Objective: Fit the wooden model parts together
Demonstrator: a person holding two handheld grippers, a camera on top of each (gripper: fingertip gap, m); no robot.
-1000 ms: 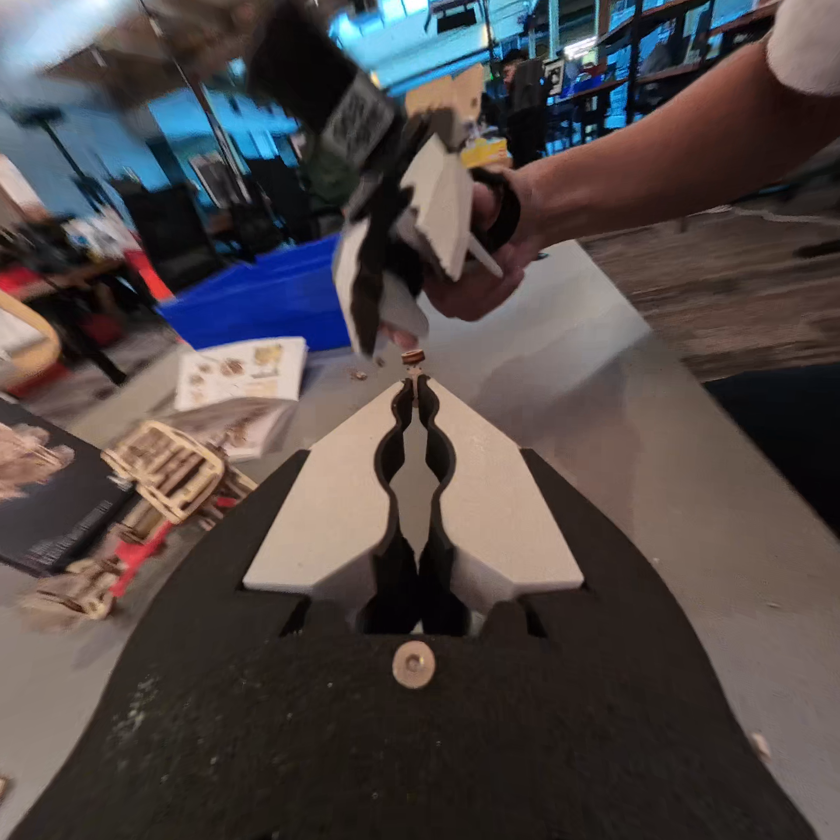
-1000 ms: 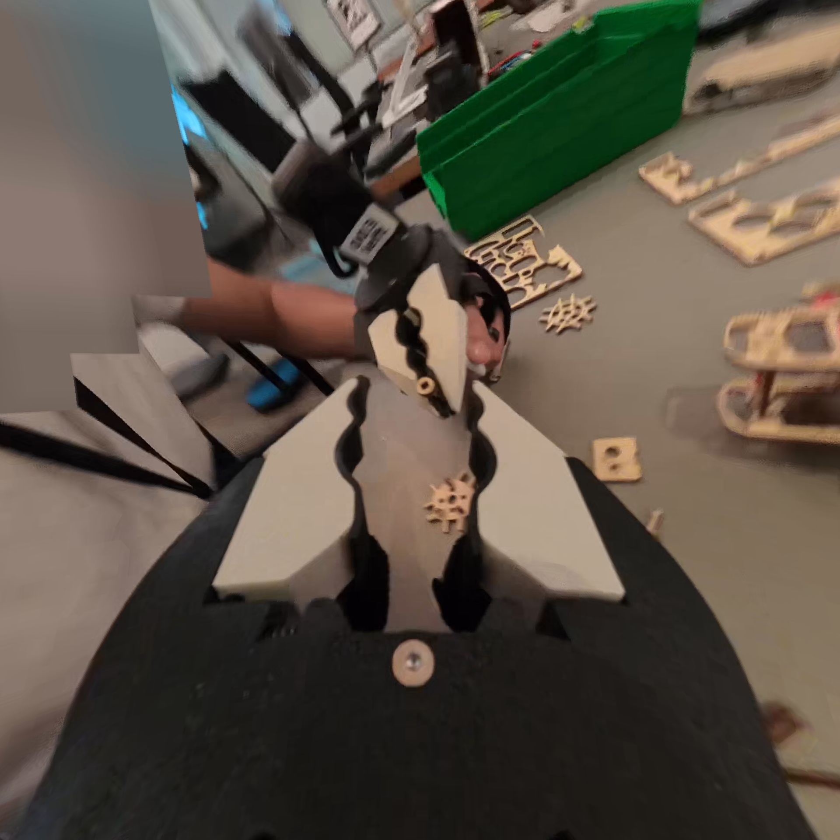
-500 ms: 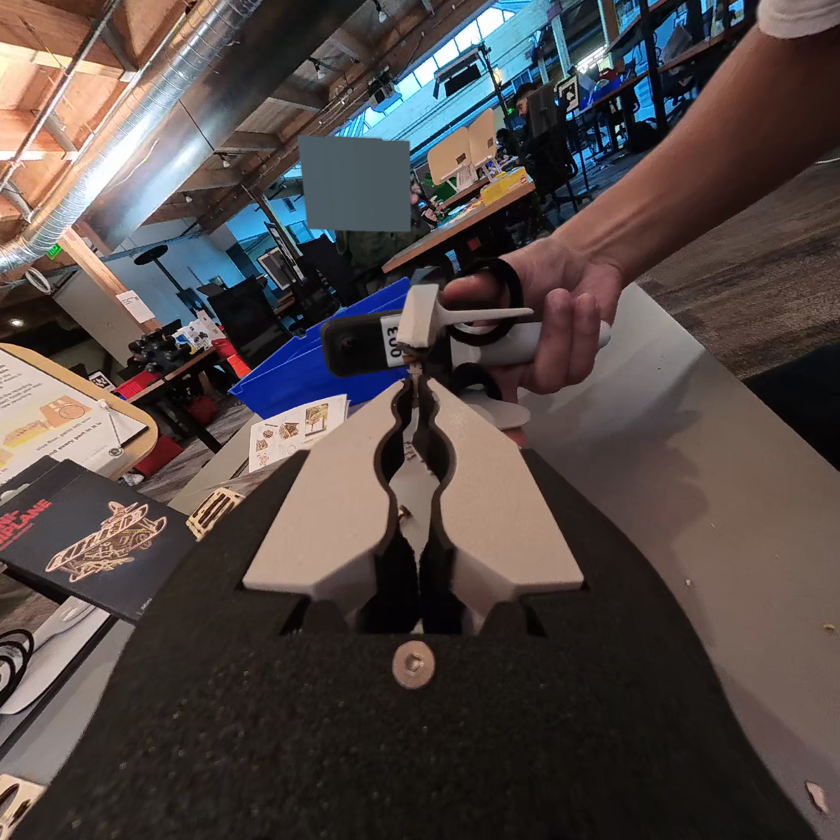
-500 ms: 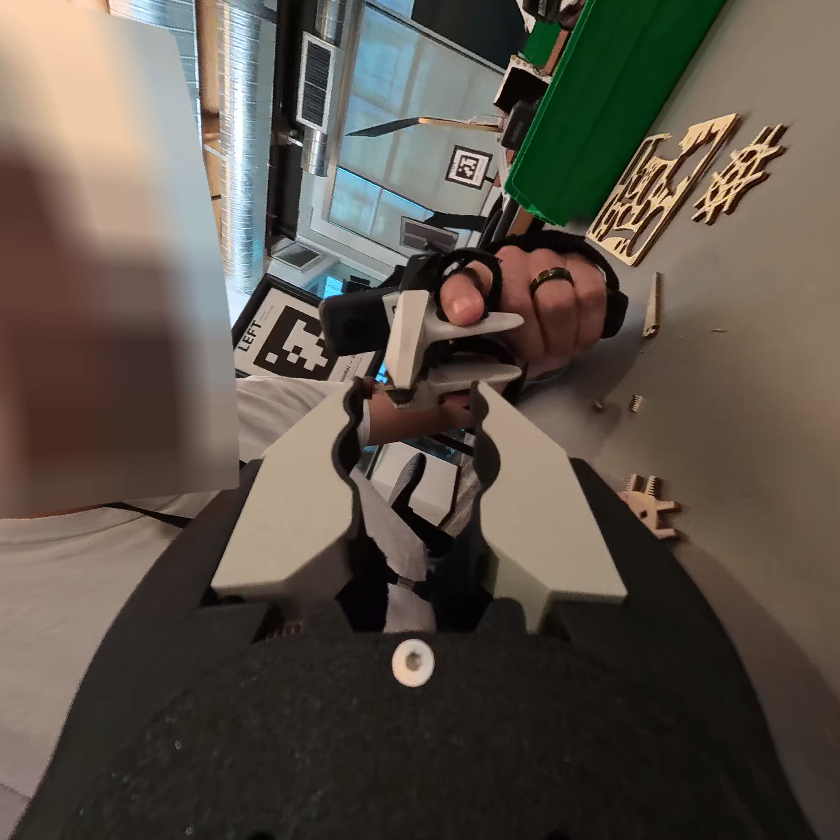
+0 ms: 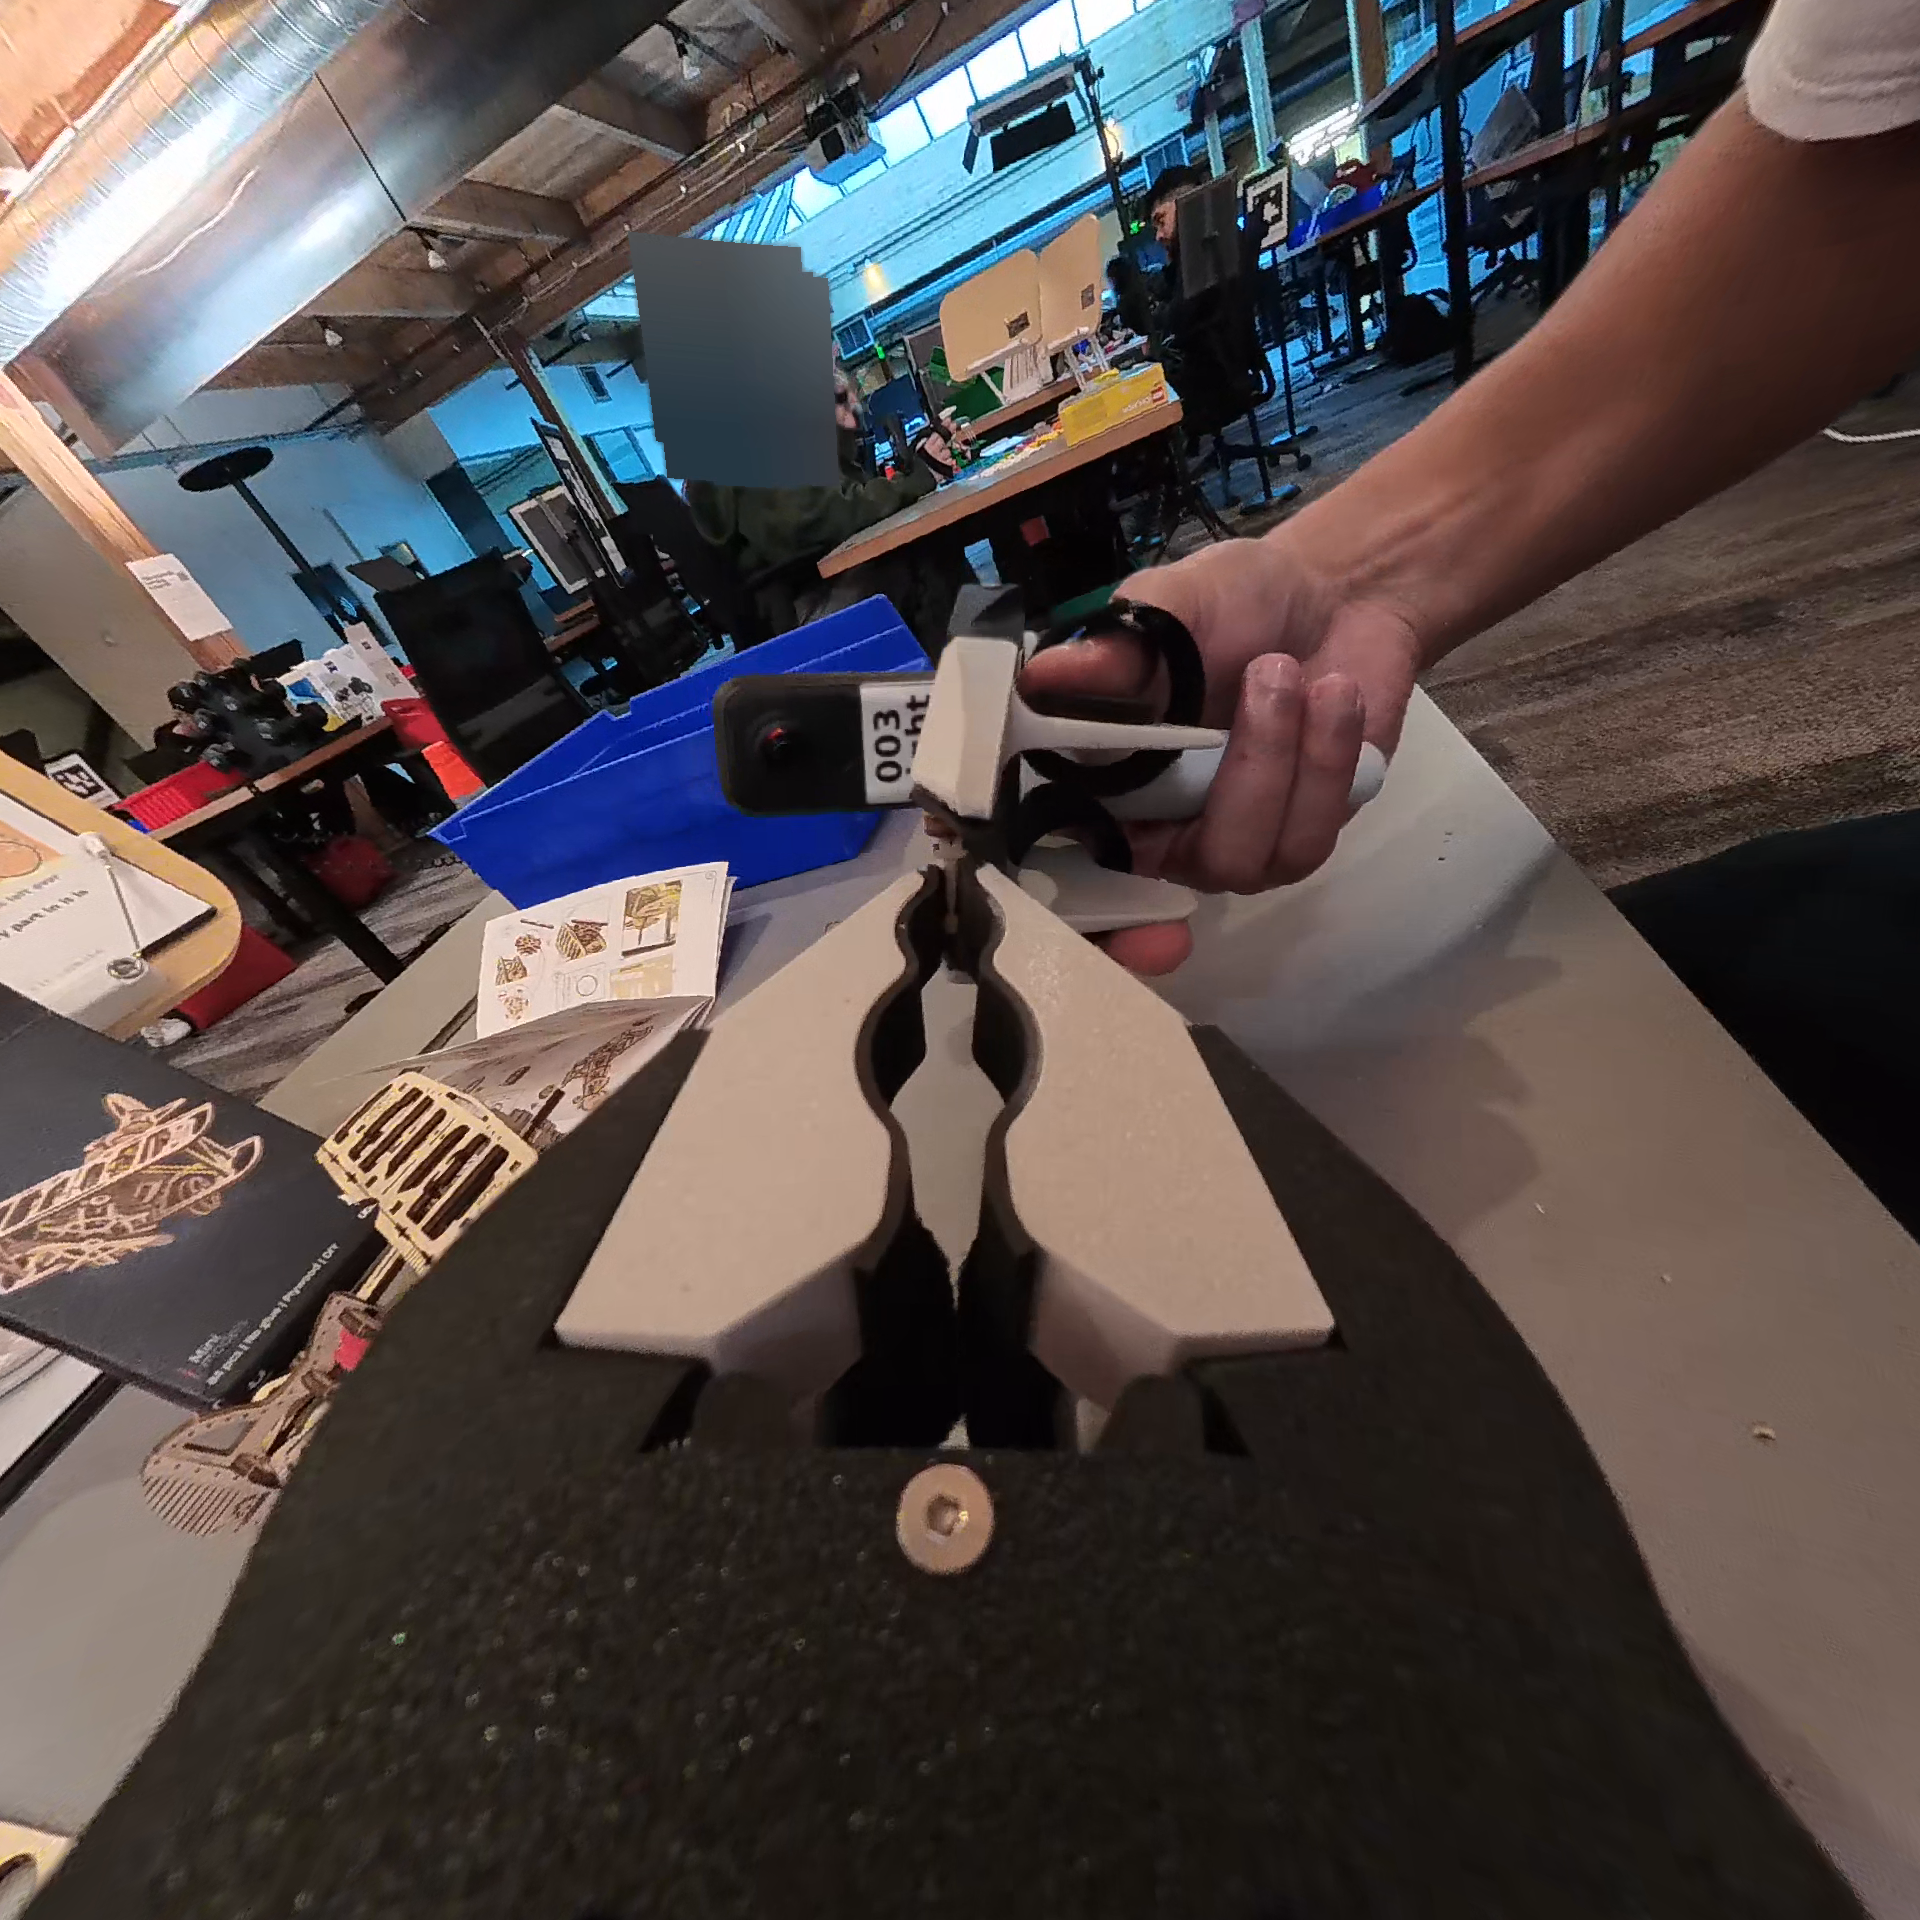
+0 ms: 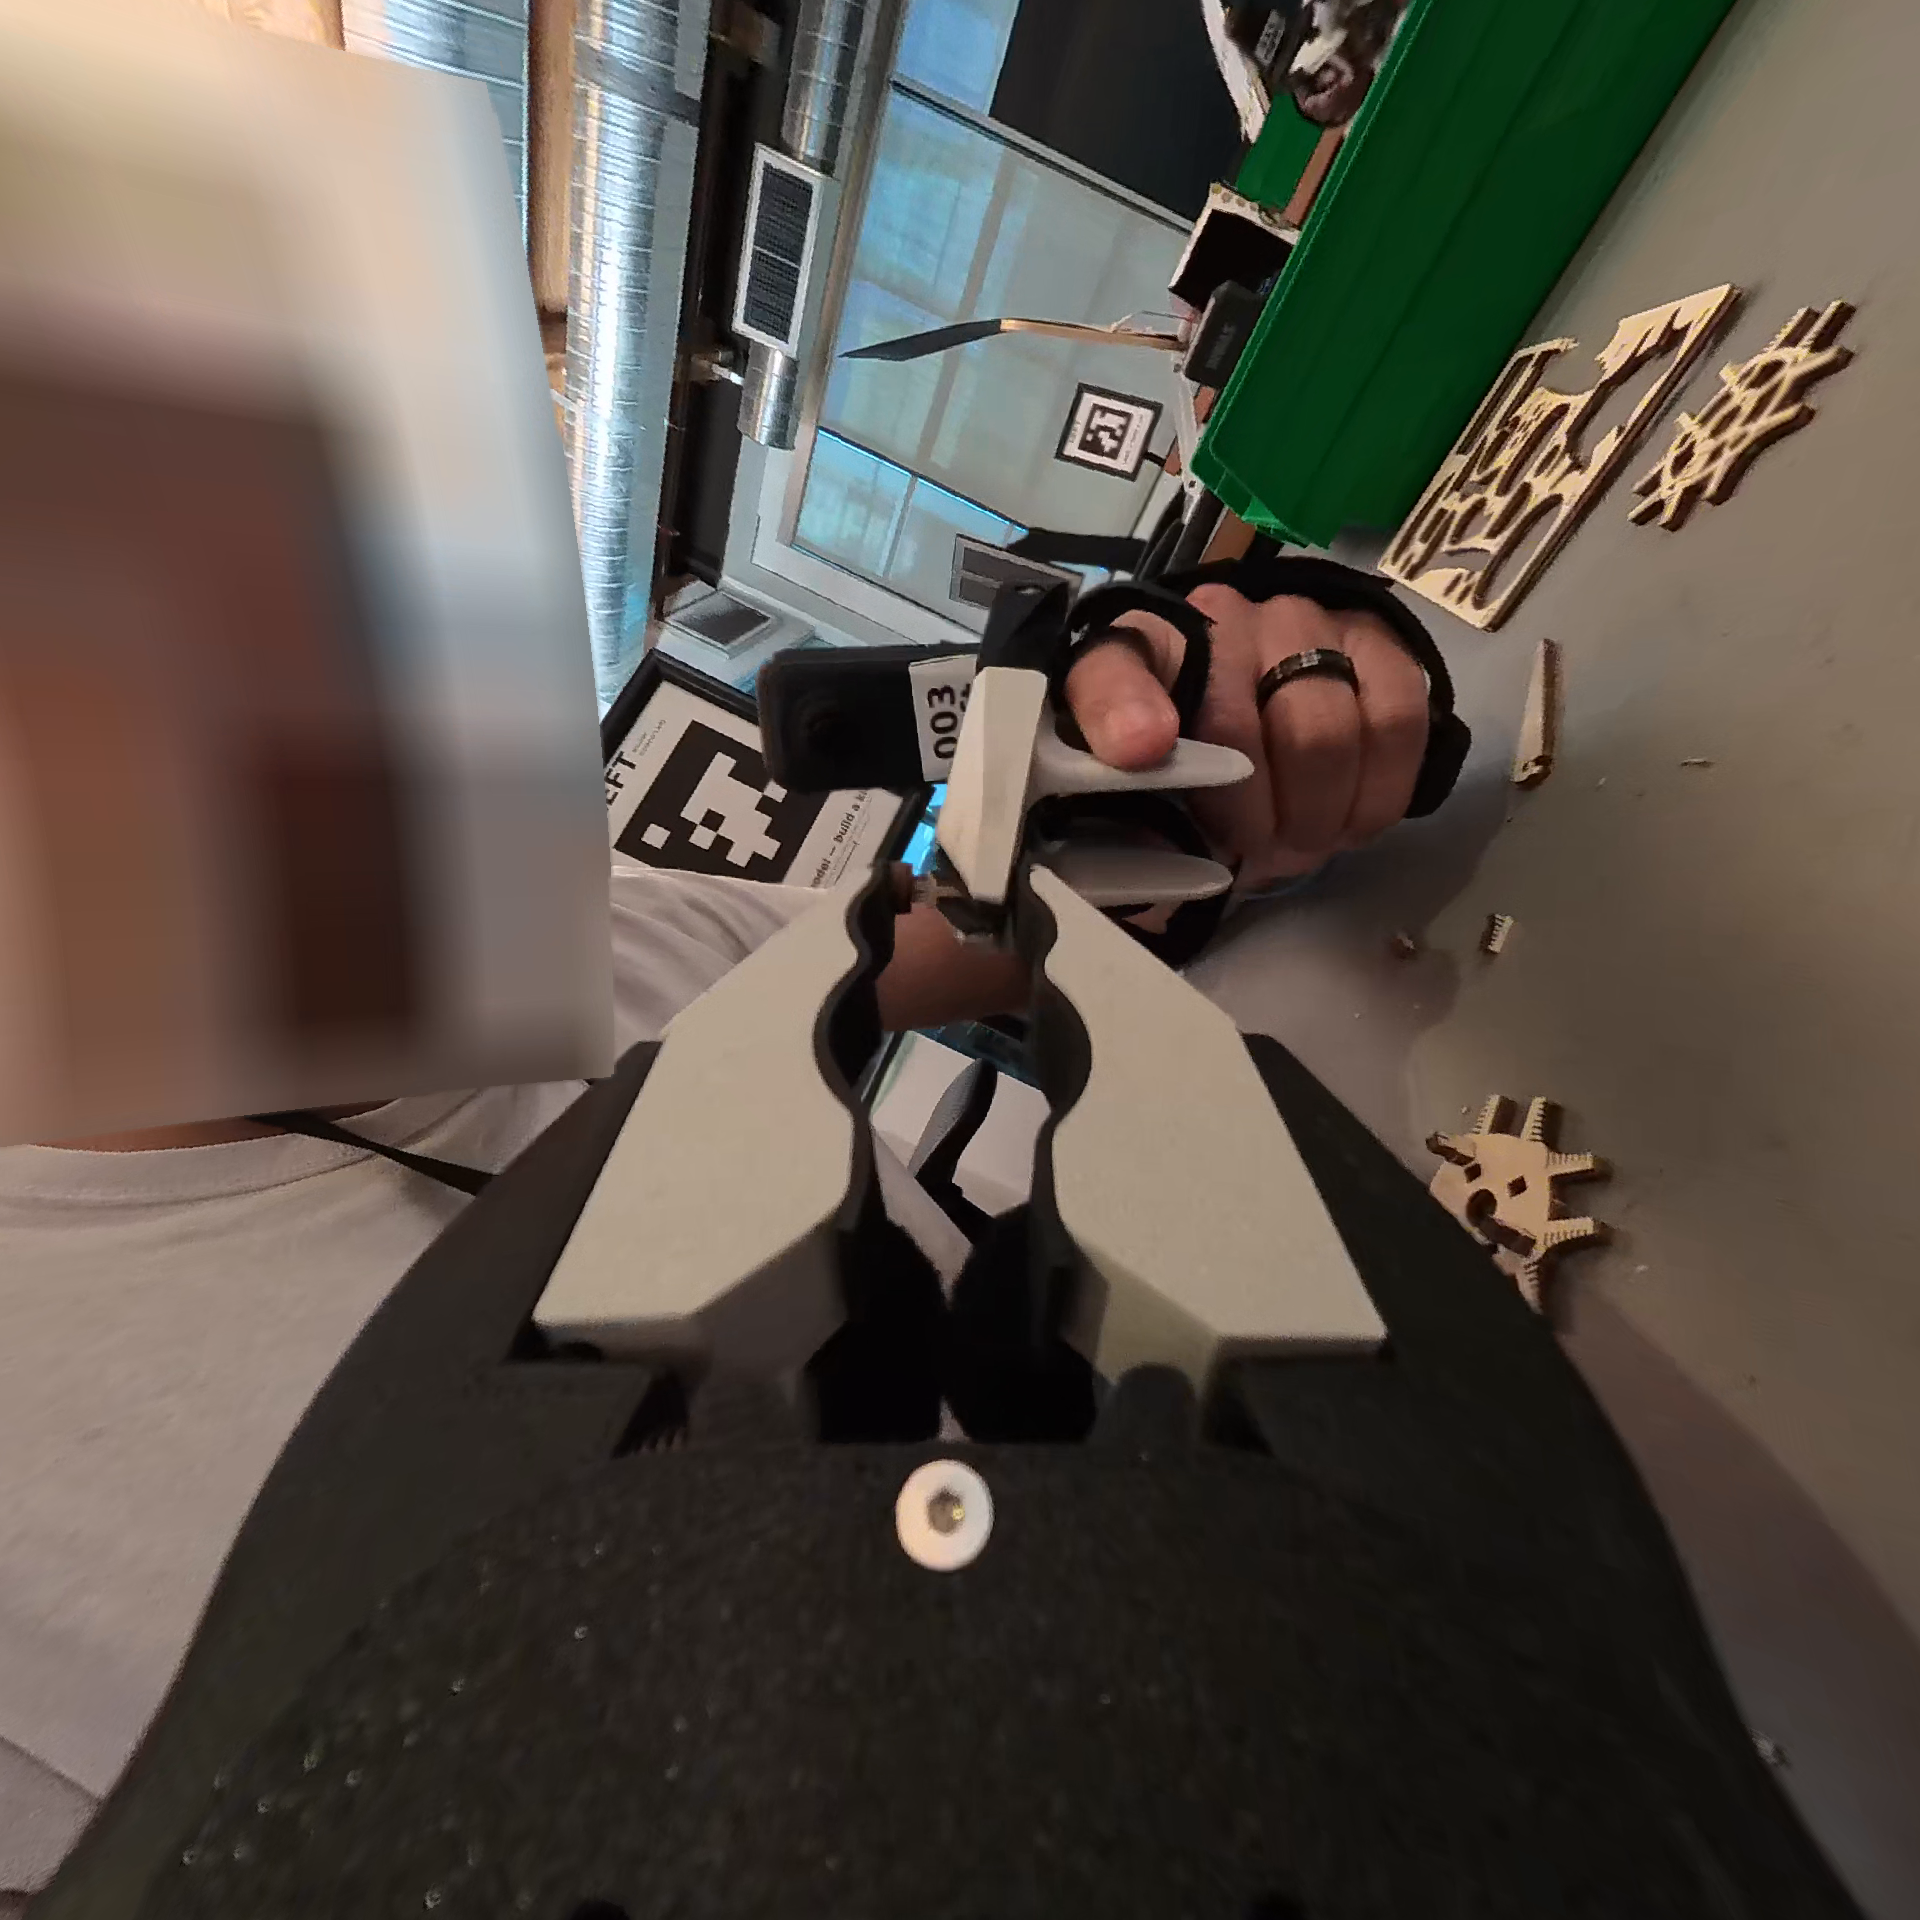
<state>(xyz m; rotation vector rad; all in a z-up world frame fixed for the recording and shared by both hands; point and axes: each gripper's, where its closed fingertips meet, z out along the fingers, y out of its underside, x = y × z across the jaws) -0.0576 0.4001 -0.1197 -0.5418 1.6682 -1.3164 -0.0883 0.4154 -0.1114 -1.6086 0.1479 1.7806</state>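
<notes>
At 8 to 9 o'clock in the left wrist view, a half-built wooden frame (image 5: 426, 1164) beside a booklet (image 5: 603, 956), with a blue bin (image 5: 644, 790) toward 10; all well apart from the action.

Near centre, left gripper (image 5: 951, 914) pinched almost together on a small wooden part (image 5: 945, 854), a peg-like sliver poking past the tips toward 12, held up off the table (image 5: 1455, 1143). Depth of the pinch too small to judge; probably shallow. Just beyond, toward 2, the right hand (image 5: 1268, 727) holding its tool side-on.

In the right wrist view, right gripper (image 6: 961, 904) spread apart, clamped on nothing, tips flanking the other tool's nose and the sliver at 12. At 3 to 4, a wooden gear (image 6: 1517, 1195) loose on the table. At 1 to 2, a cut-out sheet (image 6: 1538, 457) and a green bin (image 6: 1455, 260).

Likely trouble:
- Closing off-centre, knocking the sliver sideways out of so slight a pinch and losing it among the scraps below.
- With tips this crowded, closing on the opposing fingers rather than on the wood.
- Snapping the thin wood through too hard a squeeze or a twist during the handover.
- Dropping it by letting go on the left before a firm hold on the right.
</notes>
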